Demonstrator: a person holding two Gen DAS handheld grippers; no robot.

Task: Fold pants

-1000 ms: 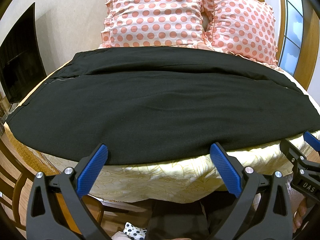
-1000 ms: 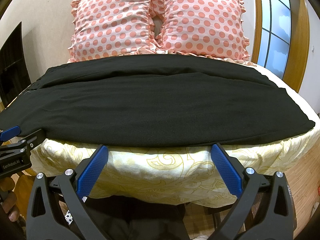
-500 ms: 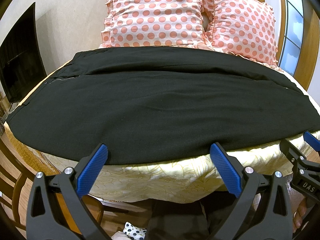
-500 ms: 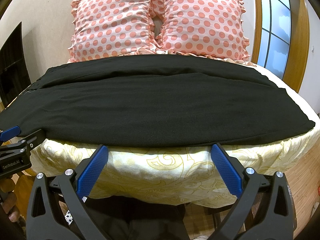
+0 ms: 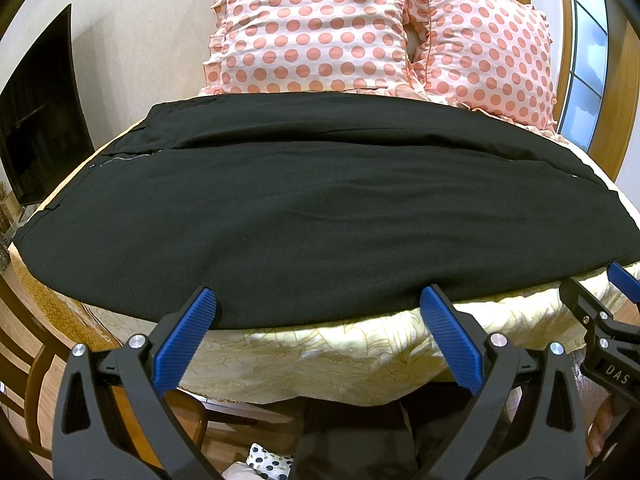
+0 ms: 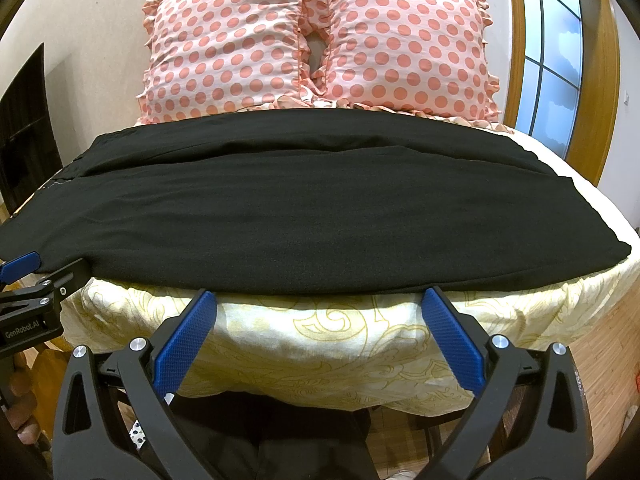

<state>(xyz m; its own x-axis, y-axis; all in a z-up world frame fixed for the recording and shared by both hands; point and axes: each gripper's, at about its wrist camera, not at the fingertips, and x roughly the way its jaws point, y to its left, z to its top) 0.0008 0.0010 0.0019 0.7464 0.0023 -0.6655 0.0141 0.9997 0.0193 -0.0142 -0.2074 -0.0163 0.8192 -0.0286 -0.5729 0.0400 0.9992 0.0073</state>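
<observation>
Black pants (image 5: 320, 208) lie spread flat across the bed, waistband and zipper at the left, leg ends at the right; they also show in the right wrist view (image 6: 312, 216). My left gripper (image 5: 318, 308) is open and empty, hovering at the pants' near edge, left of centre. My right gripper (image 6: 320, 300) is open and empty, at the near edge toward the leg end. Each gripper shows at the side of the other's view, the right gripper (image 5: 616, 280) and the left gripper (image 6: 24, 266).
The bed has a yellow patterned cover (image 6: 328, 344). Two pink polka-dot pillows (image 6: 320, 40) stand at the head against the wall. A dark screen (image 5: 36, 120) is at the left, a window (image 6: 548, 64) at the right, a wooden chair (image 5: 24, 344) at the lower left.
</observation>
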